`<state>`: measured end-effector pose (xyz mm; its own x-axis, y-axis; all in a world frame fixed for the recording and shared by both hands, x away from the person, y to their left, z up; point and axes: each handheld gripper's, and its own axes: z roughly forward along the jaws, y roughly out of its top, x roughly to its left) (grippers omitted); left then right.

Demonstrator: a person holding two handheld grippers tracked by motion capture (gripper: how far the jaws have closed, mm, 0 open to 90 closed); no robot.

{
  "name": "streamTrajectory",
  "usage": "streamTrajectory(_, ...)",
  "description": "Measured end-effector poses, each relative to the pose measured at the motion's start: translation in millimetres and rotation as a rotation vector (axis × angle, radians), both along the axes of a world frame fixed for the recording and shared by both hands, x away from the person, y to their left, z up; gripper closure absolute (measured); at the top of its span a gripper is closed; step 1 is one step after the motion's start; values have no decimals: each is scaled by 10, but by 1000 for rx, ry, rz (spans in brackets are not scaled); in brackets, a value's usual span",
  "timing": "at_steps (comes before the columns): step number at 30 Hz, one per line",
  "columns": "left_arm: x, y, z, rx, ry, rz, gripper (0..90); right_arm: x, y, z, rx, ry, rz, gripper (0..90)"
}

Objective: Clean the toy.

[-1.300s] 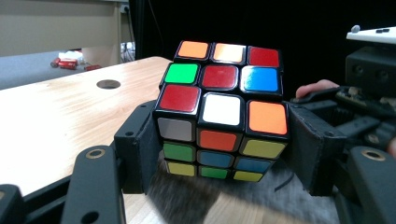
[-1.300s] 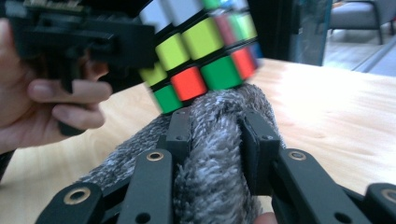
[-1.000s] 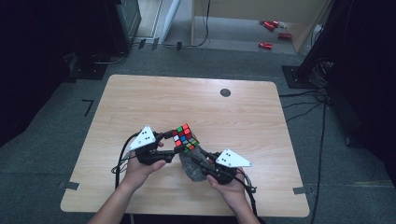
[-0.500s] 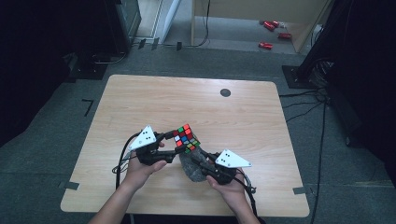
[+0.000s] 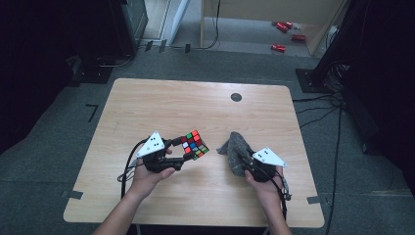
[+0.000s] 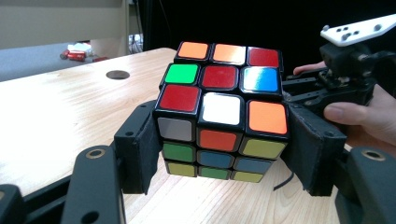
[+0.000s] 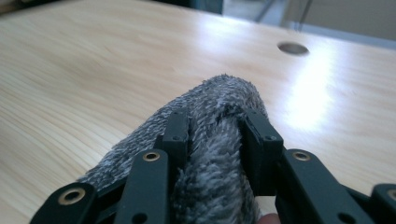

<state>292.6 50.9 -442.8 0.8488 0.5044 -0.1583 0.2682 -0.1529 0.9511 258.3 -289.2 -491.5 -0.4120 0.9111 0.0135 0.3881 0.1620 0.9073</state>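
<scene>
Gripping cube (image 5: 195,144), left tool (image 5: 188,149); right tool (image 5: 243,159) clamps cloth (image 5: 236,150).

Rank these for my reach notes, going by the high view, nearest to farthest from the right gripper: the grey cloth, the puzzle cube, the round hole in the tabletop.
1. Grey cloth: clamped in the right gripper.
2. Puzzle cube: to its left, held by the left gripper.
3. Round hole: near the table's far edge.

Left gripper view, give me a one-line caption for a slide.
Left gripper clamps a scrambled puzzle cube just above the wooden table.
</scene>
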Motion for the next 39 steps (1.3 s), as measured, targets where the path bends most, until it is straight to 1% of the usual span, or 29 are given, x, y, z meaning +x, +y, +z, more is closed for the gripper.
streamTrajectory(3,8,-2,-4,6,8,11,349,28,-33,-88,-16,42,-17,654)
streamTrajectory(5,13,1,-9,7,11,16,349,42,-40,-140,-32,61,-24,640)
streamTrajectory(7,18,3,-12,11,15,22,349,52,-41,-170,-37,74,-21,589)
streamTrajectory(9,20,5,-12,12,15,23,349,52,-43,-168,-37,69,-33,498)
streamTrajectory(10,21,7,-11,11,16,23,349,52,-51,-158,-34,54,-32,458)
streamTrajectory(13,25,5,-12,5,23,26,349,31,-55,-83,-4,16,-34,335)
streamTrajectory(15,28,-1,-15,9,29,31,349,10,-28,-9,27,-6,-21,295)
streamTrajectory(17,31,-11,-18,11,39,34,349,-27,43,56,52,-43,22,273)
streamTrajectory(19,27,-20,-17,7,42,33,349,-63,149,95,59,-68,73,246)
streamTrajectory(21,17,-37,-12,8,44,33,349,-96,273,112,54,-86,122,232)
streamTrajectory(25,-9,-79,-5,6,45,31,349,-155,495,109,33,-122,202,188)
streamTrajectory(28,-31,-117,-2,8,51,31,349,-199,618,109,30,-153,248,180)
streamTrajectory(30,-46,-145,-3,13,52,25,349,-228,691,110,37,-162,265,178)
streamTrajectory(33,-62,-185,-9,17,63,17,349,-254,779,111,26,-168,282,179)
streamTrajectory(36,-73,-217,-17,19,74,21,349,-273,831,107,18,-176,290,179)
streamTrajectory(38,-78,-237,-18,15,88,24,349,-278,860,96,4,-182,287,183)
streamTrajectory(39,-82,-248,-17,18,89,22,349,-278,873,89,-3,-184,287,186)
